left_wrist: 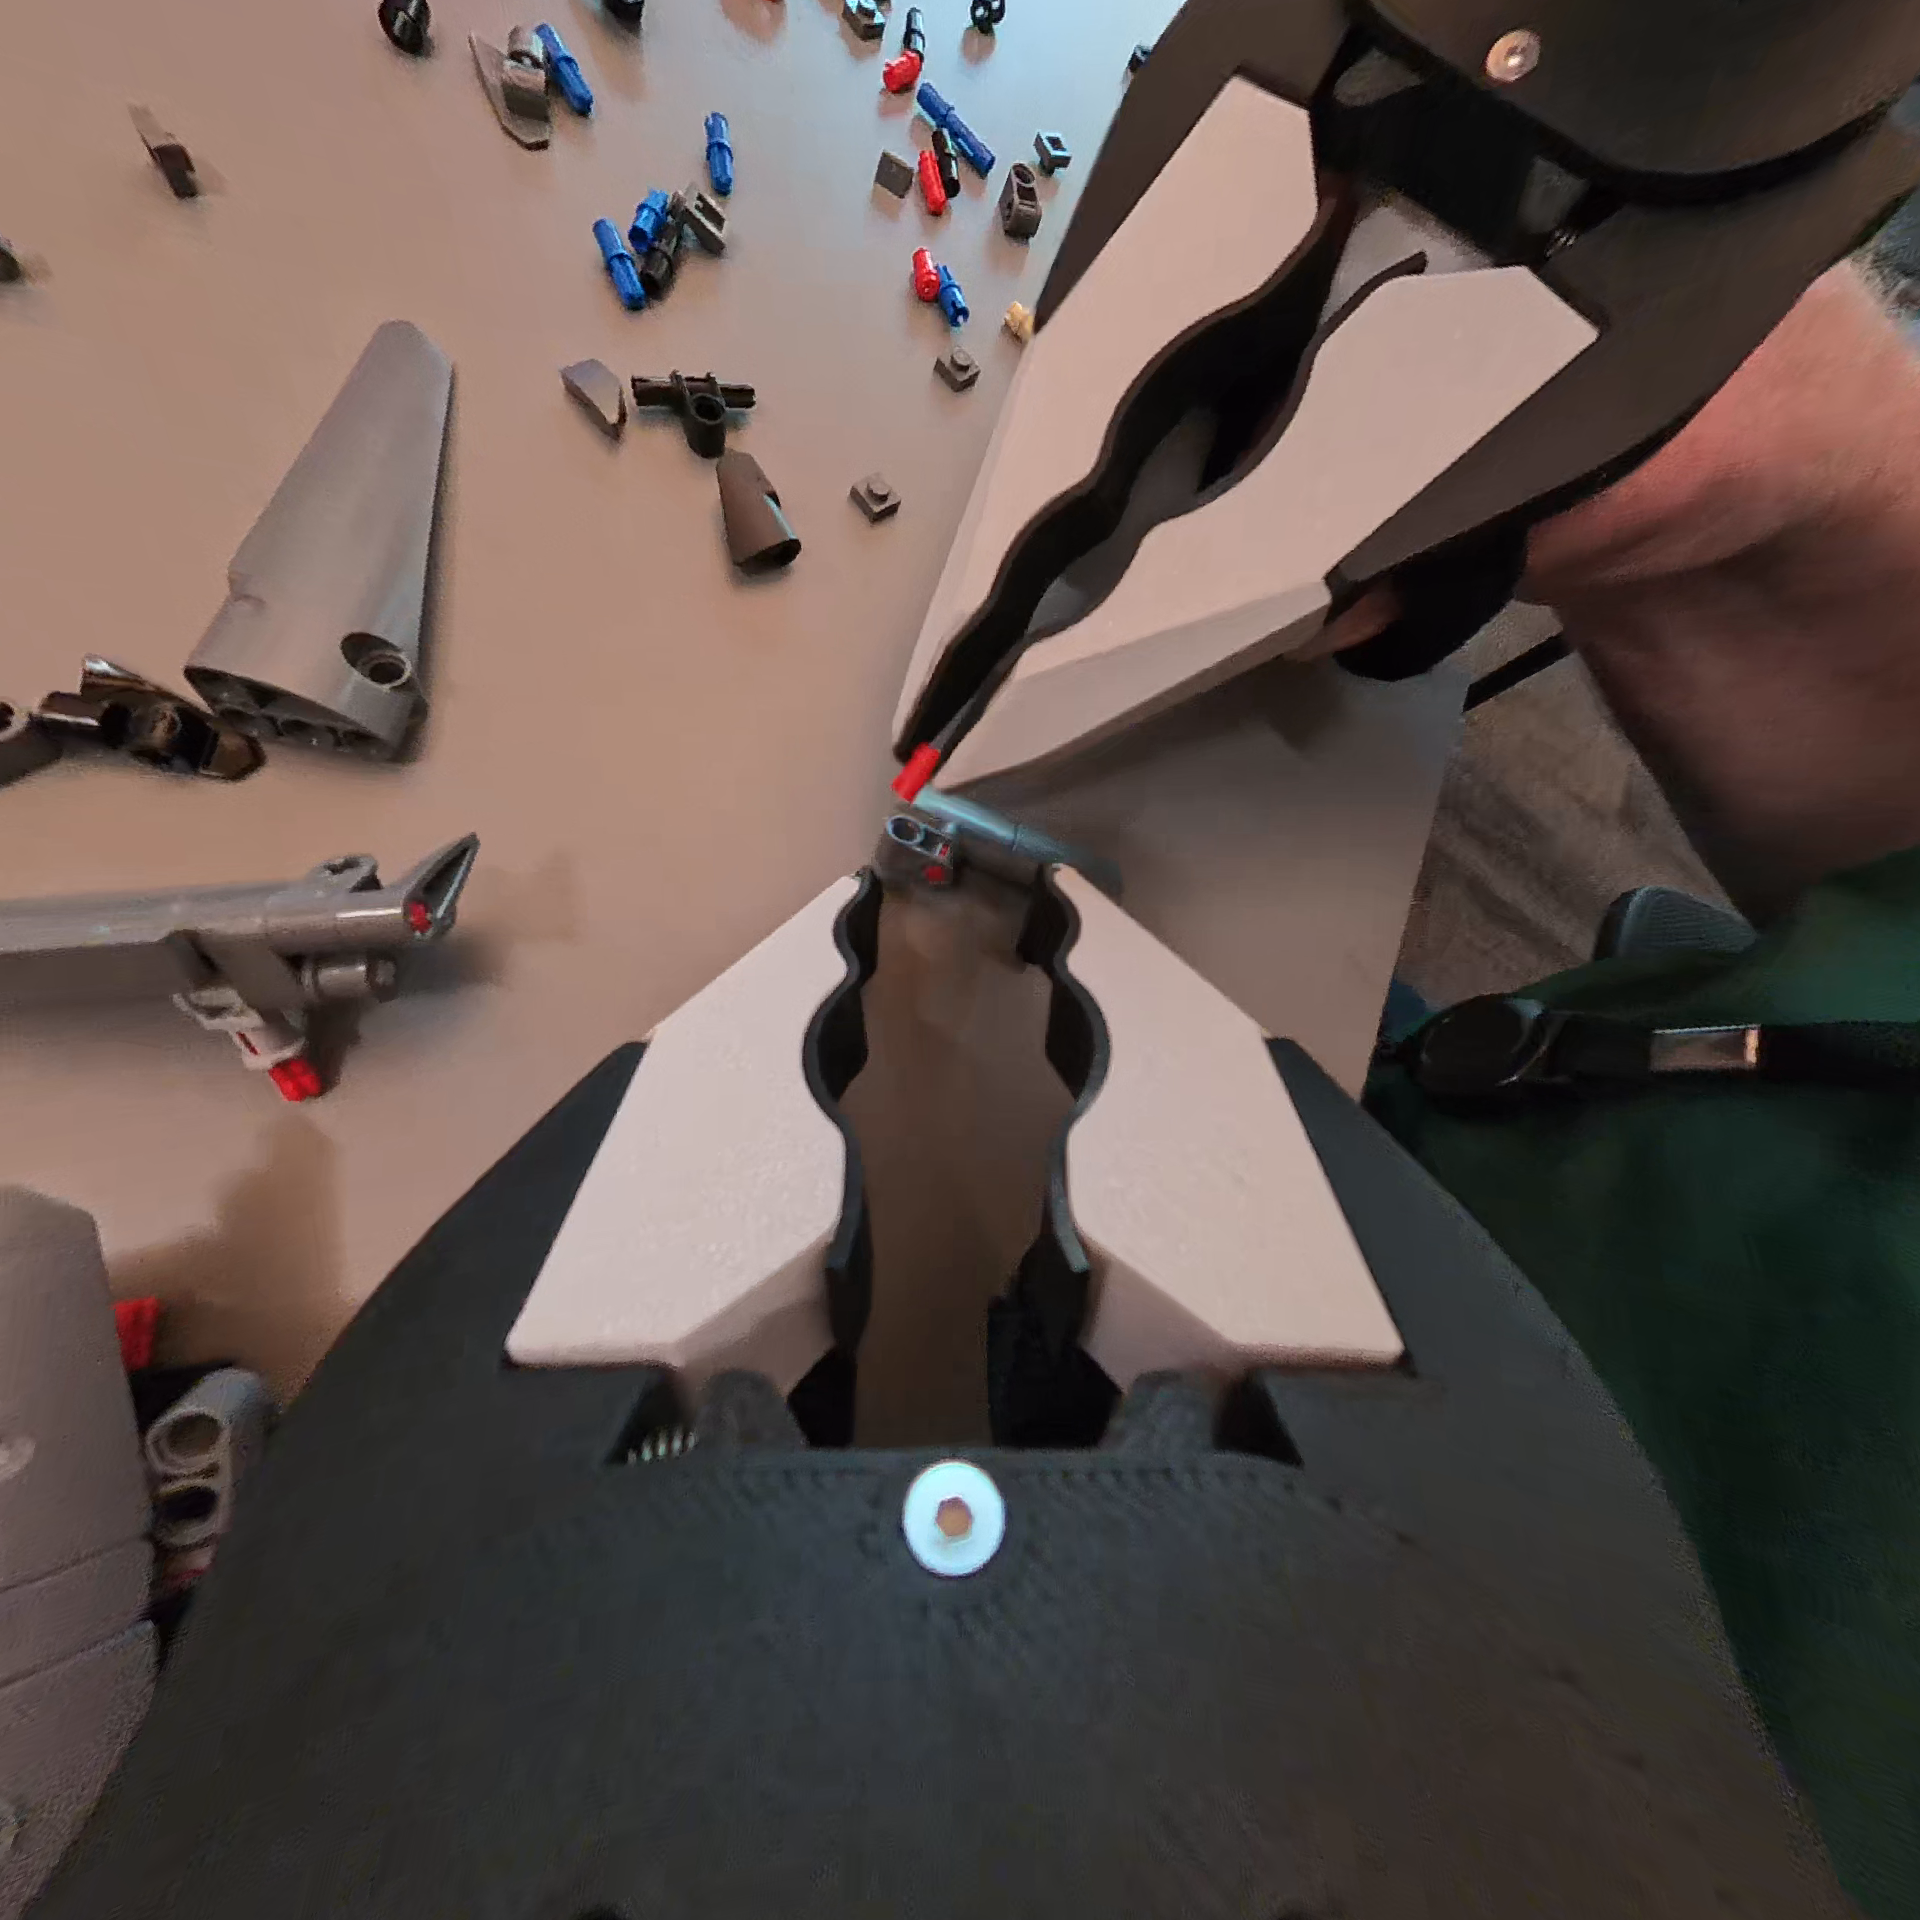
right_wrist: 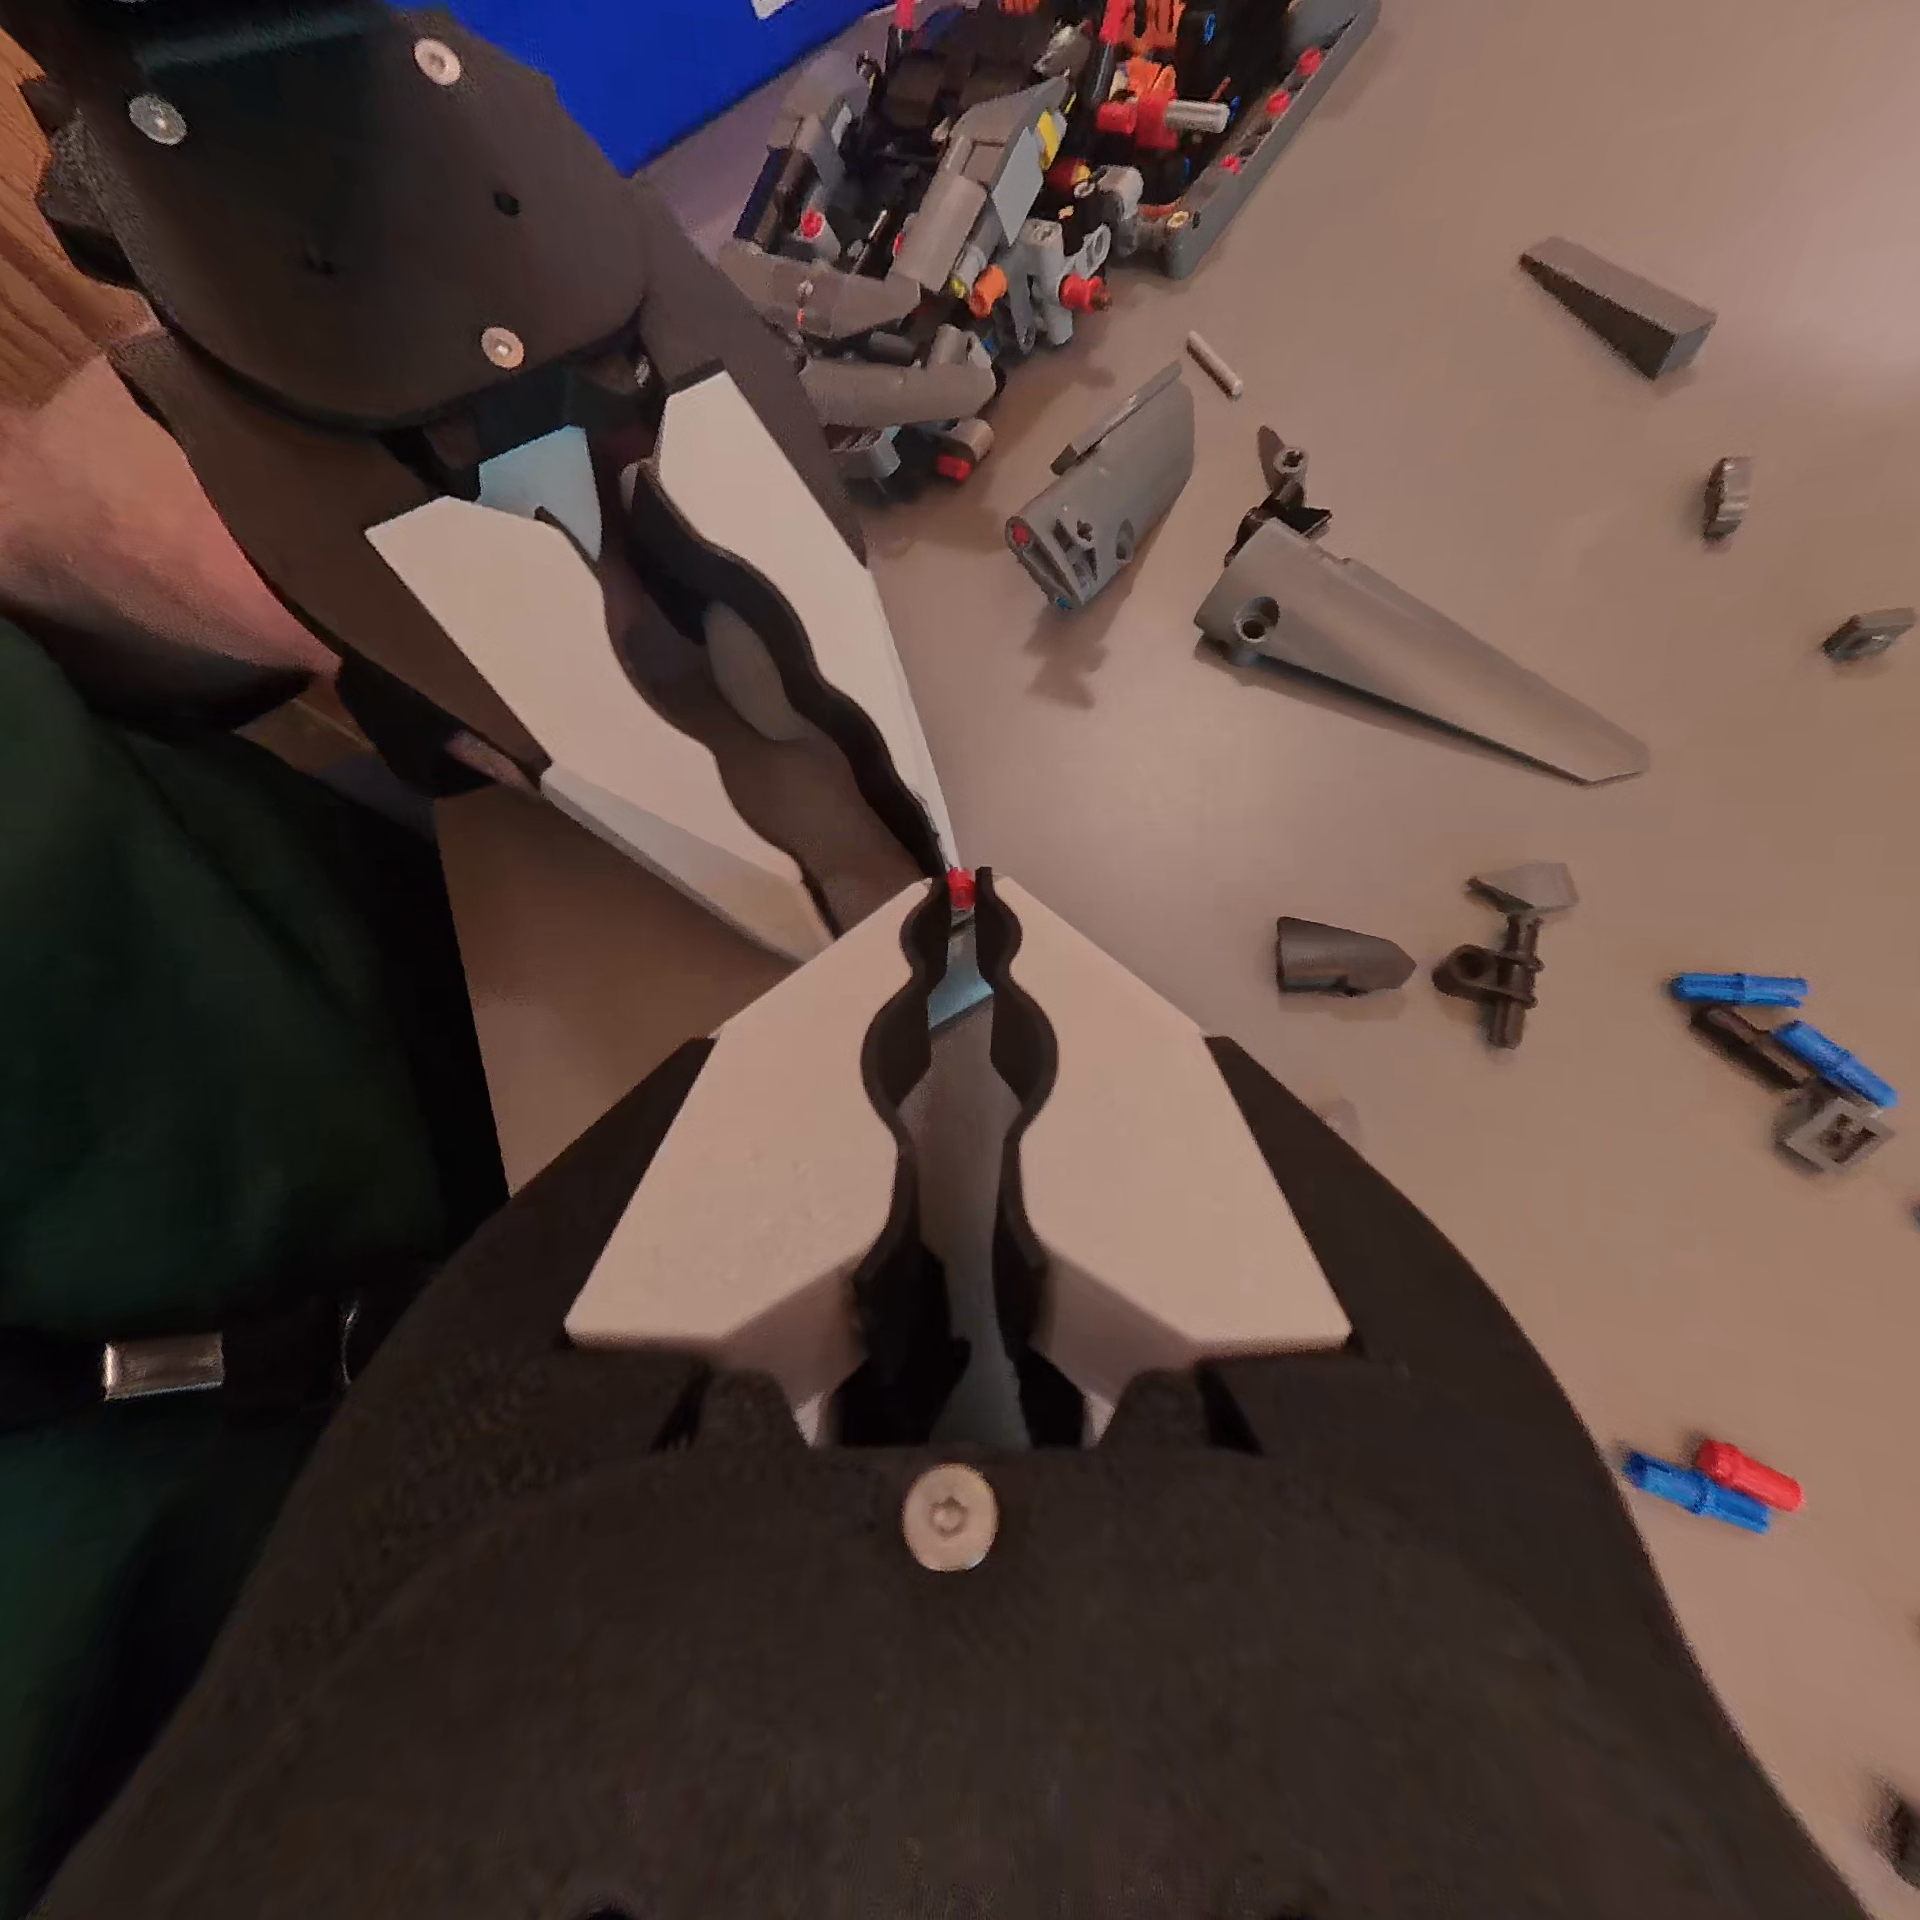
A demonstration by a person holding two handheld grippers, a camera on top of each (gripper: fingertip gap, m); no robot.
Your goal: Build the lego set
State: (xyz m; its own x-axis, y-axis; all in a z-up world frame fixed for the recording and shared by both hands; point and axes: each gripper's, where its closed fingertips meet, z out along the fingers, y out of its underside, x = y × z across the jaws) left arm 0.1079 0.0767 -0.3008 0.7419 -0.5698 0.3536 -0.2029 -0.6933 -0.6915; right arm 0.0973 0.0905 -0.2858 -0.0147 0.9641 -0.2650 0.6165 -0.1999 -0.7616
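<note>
My left gripper is shut on a small dark grey connector piece with round holes, held at its fingertips above the table edge. My right gripper is shut on a short red pin. In the left wrist view the right gripper comes in from the upper right, and its red pin touches the top of the grey connector. In the right wrist view the left gripper comes in from the upper left, and the connector is hidden there.
Loose blue pins, red pins and dark small parts lie on the tan table. A long grey wing panel and a grey sub-assembly lie left. The large built model stands far off. A person's arm is on the right. The tips of both grippers are at nearly the same place. The large built model is about 15 centimeters from both grippers' fingertips.
</note>
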